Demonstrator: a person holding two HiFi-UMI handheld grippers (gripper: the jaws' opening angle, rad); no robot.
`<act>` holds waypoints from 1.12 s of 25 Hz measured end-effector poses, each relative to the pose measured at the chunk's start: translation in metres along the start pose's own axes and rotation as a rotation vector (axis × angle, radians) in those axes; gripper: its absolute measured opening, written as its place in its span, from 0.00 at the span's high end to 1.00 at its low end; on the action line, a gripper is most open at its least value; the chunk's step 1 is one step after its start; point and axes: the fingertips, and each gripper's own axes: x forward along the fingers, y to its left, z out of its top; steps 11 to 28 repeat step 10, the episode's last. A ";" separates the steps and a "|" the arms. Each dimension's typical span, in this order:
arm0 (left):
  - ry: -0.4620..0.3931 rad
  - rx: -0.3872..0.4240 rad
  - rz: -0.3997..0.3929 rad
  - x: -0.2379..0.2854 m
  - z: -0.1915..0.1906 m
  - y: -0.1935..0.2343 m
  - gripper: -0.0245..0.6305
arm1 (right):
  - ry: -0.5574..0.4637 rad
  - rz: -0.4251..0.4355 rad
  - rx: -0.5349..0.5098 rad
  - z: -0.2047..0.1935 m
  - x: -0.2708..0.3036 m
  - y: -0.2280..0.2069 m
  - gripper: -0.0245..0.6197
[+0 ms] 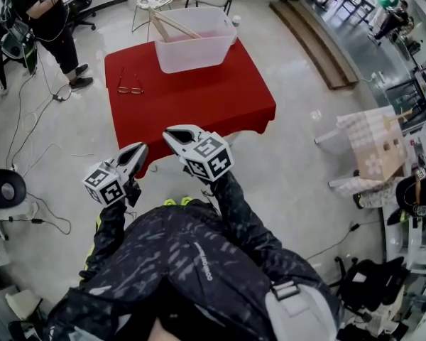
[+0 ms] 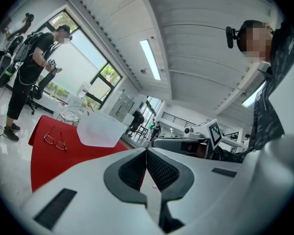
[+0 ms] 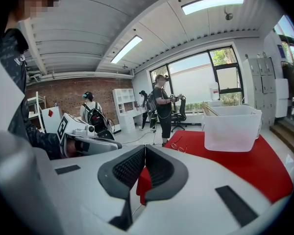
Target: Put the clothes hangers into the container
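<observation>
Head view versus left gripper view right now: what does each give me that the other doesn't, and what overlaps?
Head view only: the inside of the container, with wooden hangers lying across it, and the left gripper seen from above. Left gripper view only: that gripper's jaws close up, together with nothing between them, plus the ceiling lights. Both: the red table, the glasses, the container and the right gripper.

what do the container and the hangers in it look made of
Container: probably plastic, milky and translucent, with a smooth rim. Hangers: likely wood, pale tan straight bars, matte, though too small to be sure.
</observation>
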 end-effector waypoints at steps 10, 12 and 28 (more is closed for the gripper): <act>0.012 0.009 -0.011 0.017 0.007 0.012 0.95 | 0.001 -0.002 -0.005 0.007 0.006 -0.016 0.94; 0.012 0.009 -0.011 0.017 0.007 0.012 0.95 | 0.001 -0.002 -0.005 0.007 0.006 -0.016 0.94; 0.012 0.009 -0.011 0.017 0.007 0.012 0.95 | 0.001 -0.002 -0.005 0.007 0.006 -0.016 0.94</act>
